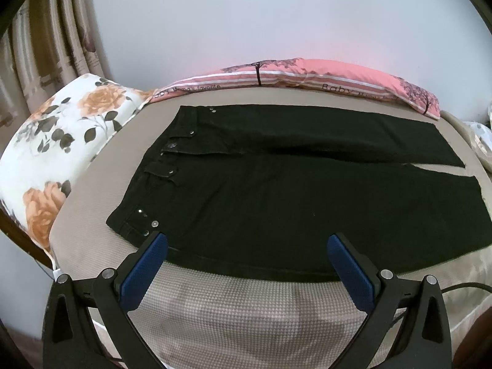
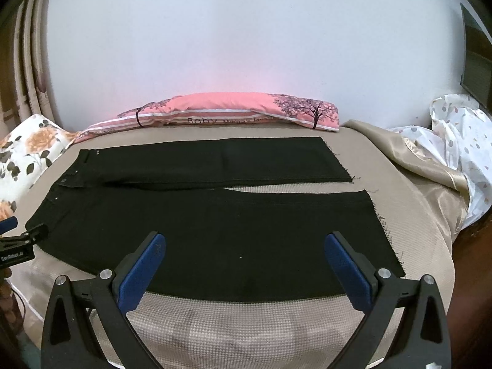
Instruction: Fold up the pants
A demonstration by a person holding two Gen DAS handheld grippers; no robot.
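The black pants (image 1: pixel 276 190) lie flat, unfolded, on the bed (image 1: pixel 246 316). Both grippers, left (image 1: pixel 247 243) and right (image 2: pixel 246 241), hover over the near edge, jaws apart, empty. Next, probably: grasp that edge.

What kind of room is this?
Most likely a bedroom: black pants lie flat on a bed, with a pink pillow against the wall and curtains at the left.

Pale wall (image 2: pixel 246 46) — beige bed (image 2: pixel 246 323), pink pillow (image 2: pixel 221 104), curtains (image 1: pixel 40 55) left.
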